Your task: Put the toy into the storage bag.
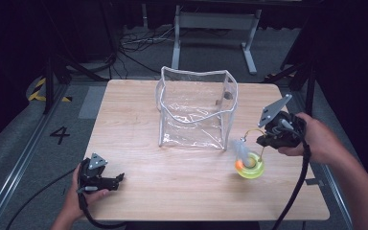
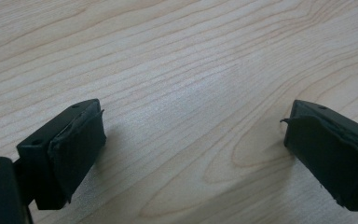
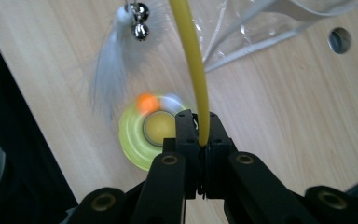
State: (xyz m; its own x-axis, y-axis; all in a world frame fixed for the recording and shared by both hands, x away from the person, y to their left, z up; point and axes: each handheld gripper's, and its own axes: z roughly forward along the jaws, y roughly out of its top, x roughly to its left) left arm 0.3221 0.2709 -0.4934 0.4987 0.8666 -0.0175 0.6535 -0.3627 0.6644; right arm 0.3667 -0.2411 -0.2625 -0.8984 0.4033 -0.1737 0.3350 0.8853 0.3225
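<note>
Tabletop (image 1: 139,105): pale wood with long wavy grain, rounded corners, smooth matte face.
Bag (image 1: 196,108): clear soft plastic, boxy, white piping along the edges, standing open-topped at the middle of the tabletop; creased, glossy walls.
Cat toy (image 1: 250,164): round yellow-green disc, see-through plastic, with an orange ball (image 3: 145,102) in its ring; thin yellow wand (image 3: 193,65) arching up from it; white feather (image 3: 109,70) and small silver bells (image 3: 140,21) at the wand's far end.
Toy's place: right part of the tabletop, just beside the bag's right front corner, disc blurred and hanging below the wand.
Right claw (image 3: 201,135): black, hard-edged, pressed together, pinching the yellow wand; disc directly beneath and beyond the tips, feather farther off to the side.
Left claw (image 2: 191,149): black blocks with worn rubbery pads, spread wide, bare wood between them; near the tabletop's front left edge (image 1: 120,178), well apart from the toy.
</note>
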